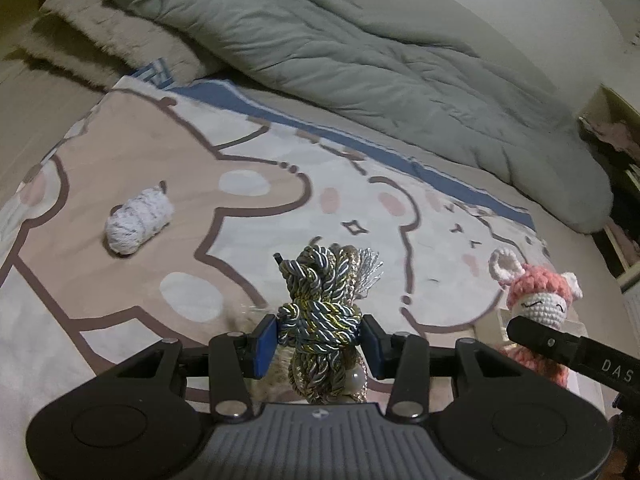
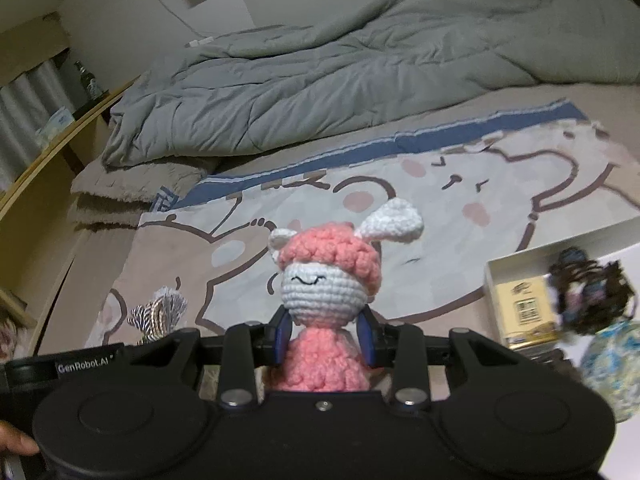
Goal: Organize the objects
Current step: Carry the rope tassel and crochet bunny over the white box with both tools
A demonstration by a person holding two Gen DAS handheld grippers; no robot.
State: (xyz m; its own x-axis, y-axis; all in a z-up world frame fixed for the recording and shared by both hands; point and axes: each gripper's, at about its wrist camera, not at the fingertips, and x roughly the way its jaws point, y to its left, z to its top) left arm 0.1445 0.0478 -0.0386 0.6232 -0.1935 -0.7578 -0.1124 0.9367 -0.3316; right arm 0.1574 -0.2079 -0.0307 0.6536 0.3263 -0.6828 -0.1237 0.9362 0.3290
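Blurring the dark bundle (image 2: pixel 588 300) beside box (image 2: pixel 516 280).

The dark tangled bundle (image 2: pixel 592 300) over the white box (image 2: pixel 490 276) is motion-blurred, unidentifiable.

Your left tool (image 1: pixel 319 339) clamps a bundle of grey and gold twisted cord (image 1: pixel 320 312) between its blue pads, above the cartoon-print blanket (image 1: pixel 120 280). A white yarn skein (image 1: pixel 138 226) lies on the blanket to the left; the pink crochet doll (image 1: pixel 540 300) sits at right, behind your other tool's black finger.
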